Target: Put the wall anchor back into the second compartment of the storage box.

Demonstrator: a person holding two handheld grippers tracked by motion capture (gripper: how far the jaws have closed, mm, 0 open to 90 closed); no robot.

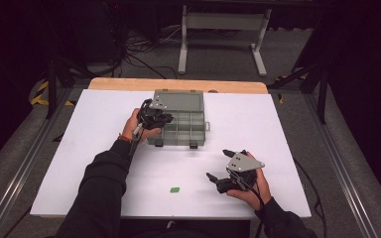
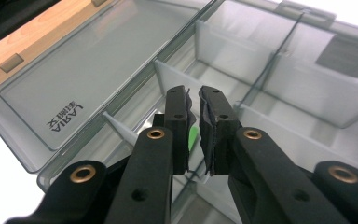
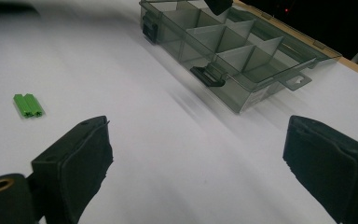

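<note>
Green slim piece [image 2: 193,137] between black jaws

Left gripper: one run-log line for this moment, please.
left gripper: shut on green piece, over open box | right gripper: open, empty | second green piece: on table

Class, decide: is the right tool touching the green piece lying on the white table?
Apart. The right gripper view shows the green piece lying well beyond the open right tool, with bare white table between them.
</note>
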